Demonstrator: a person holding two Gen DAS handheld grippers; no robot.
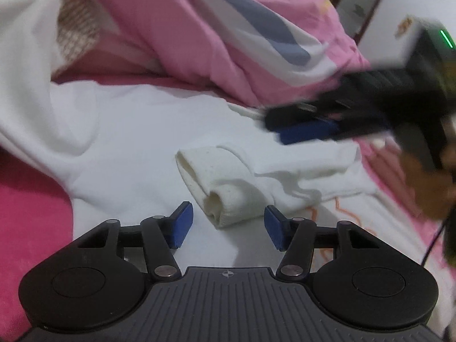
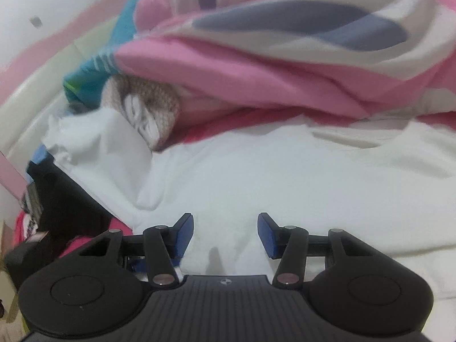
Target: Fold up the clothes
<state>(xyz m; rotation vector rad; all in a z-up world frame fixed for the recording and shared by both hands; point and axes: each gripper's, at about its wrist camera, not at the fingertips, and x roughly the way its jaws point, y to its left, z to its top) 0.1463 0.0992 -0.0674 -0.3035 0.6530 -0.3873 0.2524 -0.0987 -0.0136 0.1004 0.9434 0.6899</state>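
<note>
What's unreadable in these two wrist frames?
- Left wrist view: right gripper is motion-blurred, so its jaw state is unclear.
- Left wrist view: white long-sleeved garment runs under the left gripper; its near hem is hidden.
- Right wrist view: brown knitted item is partly buried under the pink striped quilt.

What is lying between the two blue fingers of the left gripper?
In the left wrist view, the left gripper stands open, and the ribbed sleeve cuff of the white garment lies in the gap, apparently untouched.

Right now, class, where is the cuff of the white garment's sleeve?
In the left wrist view, the cuff lies on the white garment, just ahead of the open left gripper.
</note>
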